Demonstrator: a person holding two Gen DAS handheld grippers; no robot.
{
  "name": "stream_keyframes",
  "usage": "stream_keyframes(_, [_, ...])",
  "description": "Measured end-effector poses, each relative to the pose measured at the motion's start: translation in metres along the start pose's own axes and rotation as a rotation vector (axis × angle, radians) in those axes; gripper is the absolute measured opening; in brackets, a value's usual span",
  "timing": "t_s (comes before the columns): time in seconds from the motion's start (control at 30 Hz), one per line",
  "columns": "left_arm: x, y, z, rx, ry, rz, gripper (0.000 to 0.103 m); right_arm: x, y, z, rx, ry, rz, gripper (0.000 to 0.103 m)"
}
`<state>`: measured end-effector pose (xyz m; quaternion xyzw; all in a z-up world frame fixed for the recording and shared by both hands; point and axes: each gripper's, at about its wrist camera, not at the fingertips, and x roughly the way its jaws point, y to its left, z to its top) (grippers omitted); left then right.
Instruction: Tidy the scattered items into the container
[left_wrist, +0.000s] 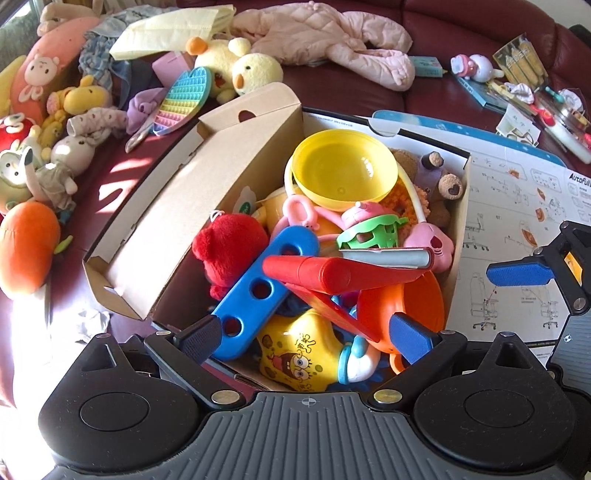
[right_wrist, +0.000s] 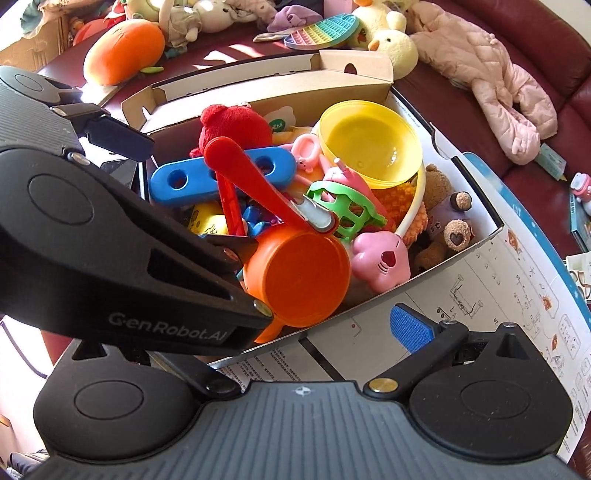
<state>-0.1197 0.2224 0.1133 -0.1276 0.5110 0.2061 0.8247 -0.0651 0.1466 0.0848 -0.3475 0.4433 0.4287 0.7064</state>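
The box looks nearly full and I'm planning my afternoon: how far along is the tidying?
Partly done. The cardboard box already holds a yellow bowl, orange cup and more. Both grippers, left and right, are open and empty. Plush toys like the yellow duck remain outside.

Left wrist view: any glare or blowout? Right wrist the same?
Left wrist: sun stripes on the sofa, white blowout at the lower left edge, a highlight in the yellow bowl. Right wrist: blowout at the left edge, the left gripper blocks part of the box; fisheye bending in both.

Bright, hard sunlight from the left, blown-out patches, crisp shadows, strong fisheye bending at edges.
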Motion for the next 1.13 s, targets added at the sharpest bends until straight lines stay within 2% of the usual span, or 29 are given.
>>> stream_keyframes(1.13, [0.025, 0.002, 0.023, 0.021, 0.046, 0.039, 0.1, 0.019, -0.009, 0.01, -0.02, 0.049, 0.054, 0.102])
